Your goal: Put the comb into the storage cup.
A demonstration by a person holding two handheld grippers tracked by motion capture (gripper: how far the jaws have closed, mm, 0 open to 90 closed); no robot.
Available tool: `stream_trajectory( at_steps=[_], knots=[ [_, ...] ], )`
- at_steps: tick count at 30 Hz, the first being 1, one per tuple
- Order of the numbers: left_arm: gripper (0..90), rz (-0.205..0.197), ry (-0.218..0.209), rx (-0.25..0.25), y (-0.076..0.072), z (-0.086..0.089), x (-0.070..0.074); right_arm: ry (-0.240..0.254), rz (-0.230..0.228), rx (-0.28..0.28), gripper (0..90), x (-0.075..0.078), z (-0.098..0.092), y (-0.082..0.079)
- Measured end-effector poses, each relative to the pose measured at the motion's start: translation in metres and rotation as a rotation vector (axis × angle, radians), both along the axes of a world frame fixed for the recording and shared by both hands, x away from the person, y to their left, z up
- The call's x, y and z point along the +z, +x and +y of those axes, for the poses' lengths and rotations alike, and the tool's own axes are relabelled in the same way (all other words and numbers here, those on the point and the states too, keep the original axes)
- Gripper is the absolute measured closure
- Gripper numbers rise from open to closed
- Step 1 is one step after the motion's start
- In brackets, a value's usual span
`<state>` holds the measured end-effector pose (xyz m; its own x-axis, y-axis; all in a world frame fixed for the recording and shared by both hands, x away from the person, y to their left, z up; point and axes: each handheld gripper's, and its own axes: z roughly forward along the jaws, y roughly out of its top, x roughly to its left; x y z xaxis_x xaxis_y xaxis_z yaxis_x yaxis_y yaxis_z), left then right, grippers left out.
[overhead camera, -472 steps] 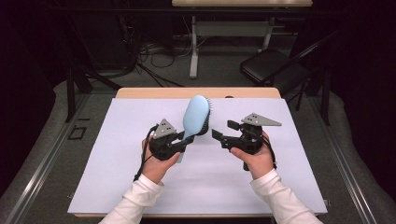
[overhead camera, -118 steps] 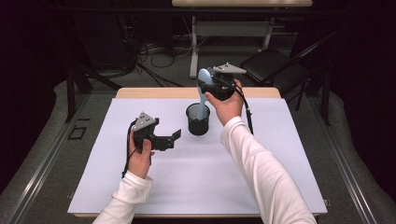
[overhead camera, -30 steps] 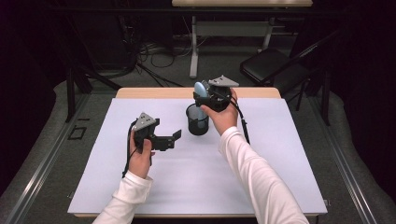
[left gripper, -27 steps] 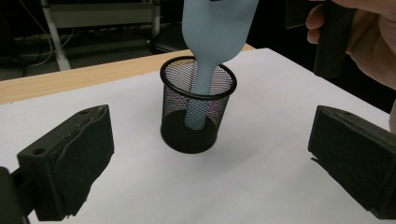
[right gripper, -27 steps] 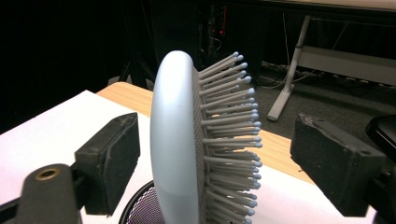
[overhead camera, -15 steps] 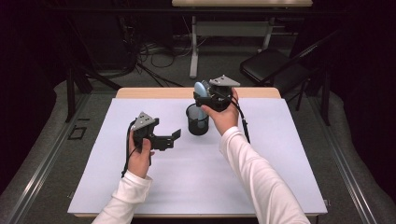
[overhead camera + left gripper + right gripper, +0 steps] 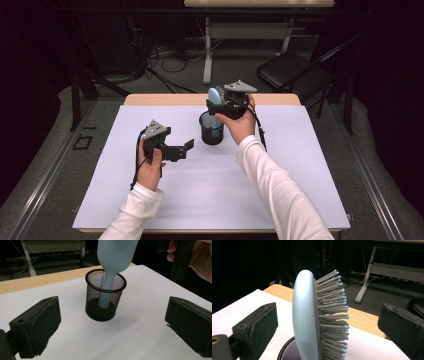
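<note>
Pale-blue plastic hairbrush (image 7: 214, 102) stands handle-down in one black mesh cup (image 7: 211, 128), between the right claw's (image 7: 220, 106) jaws, which have just been opening and stand spread clear of it. Left claw (image 7: 186, 149) is spread, empty, near the cup. White sheet covers the wooden bench (image 7: 165, 99); one dark chair (image 7: 290, 72) stands behind.

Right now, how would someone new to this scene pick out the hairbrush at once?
On the white table, toward its far edge, stands a black mesh cup. The hairbrush stands handle-down inside it, between the right gripper's open jaws: the one pale blue thing here, bristled on one side.
</note>
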<state>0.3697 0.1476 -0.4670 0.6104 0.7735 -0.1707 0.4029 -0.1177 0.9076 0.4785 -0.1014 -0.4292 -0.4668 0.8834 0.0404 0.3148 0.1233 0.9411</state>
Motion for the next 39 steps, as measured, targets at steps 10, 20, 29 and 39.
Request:
stream_trajectory(
  at_steps=[10, 20, 29, 39],
  knots=[
    [0.8, 0.003, 0.000, -0.003, 0.000, 0.001, 0.000, 0.001, 0.010, -0.014, 0.0, 0.002, 0.001, 0.000],
    [0.8, 0.009, -0.002, -0.005, 0.000, 0.001, 0.000, 0.011, 0.014, -0.005, 0.0, 0.005, 0.000, -0.002],
    [0.8, 0.015, -0.013, 0.000, 0.001, 0.004, 0.001, 0.021, 0.018, -0.005, 0.0, 0.010, -0.005, -0.005],
    [0.8, 0.027, -0.015, -0.023, 0.001, 0.005, 0.003, 0.006, 0.024, -0.012, 0.0, 0.016, -0.008, -0.010]
  ],
)
